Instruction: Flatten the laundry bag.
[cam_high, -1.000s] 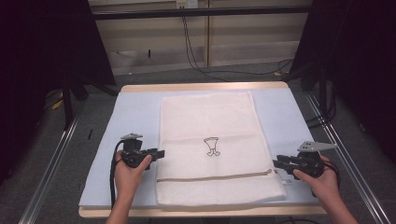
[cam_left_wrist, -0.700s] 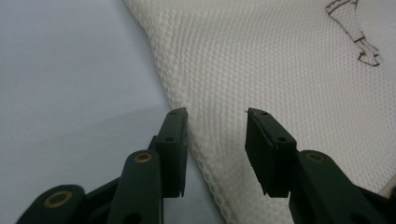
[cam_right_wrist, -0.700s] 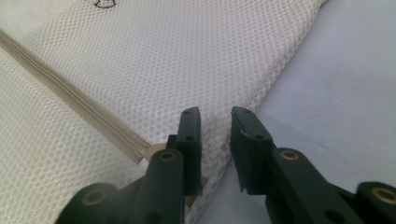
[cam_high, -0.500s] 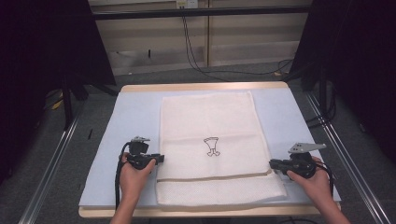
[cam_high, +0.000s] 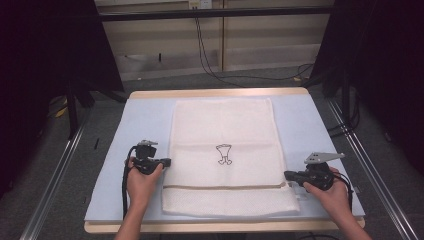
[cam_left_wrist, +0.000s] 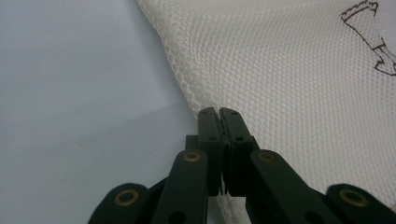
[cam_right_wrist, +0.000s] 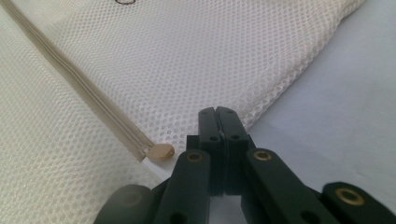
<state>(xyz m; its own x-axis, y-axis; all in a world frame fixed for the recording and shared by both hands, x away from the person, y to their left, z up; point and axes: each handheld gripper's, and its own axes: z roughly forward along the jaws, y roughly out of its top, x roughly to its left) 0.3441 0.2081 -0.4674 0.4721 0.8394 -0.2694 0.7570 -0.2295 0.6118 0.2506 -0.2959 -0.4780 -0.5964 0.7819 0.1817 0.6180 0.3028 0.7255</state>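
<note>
A white mesh bag (cam_high: 222, 130) with a small black drawing (cam_high: 223, 154) lies flat on a pale blue mat (cam_high: 140, 120). A beige zipper band (cam_high: 225, 187) crosses its near part. My left gripper (cam_high: 167, 161) lies at the bag's left edge. Its jaws have just been closing and now meet on the mesh border (cam_left_wrist: 187, 60). My right gripper (cam_high: 287, 175) lies at the right edge, just beyond the zipper's round beige end tab (cam_right_wrist: 161, 151). Its jaws have also just been closing and now pinch the mesh edge (cam_right_wrist: 280, 79).
The mat covers a wooden table (cam_high: 215, 93) with metal rails along both sides. Bare mat runs left and right of the bag. Beyond the table, cables lie on the floor by a pale wall panel.
Both grippers' jaws have closed at the bag's side edges. The right gripper has slid slightly inward toward the bag. The bag has not shifted.
</note>
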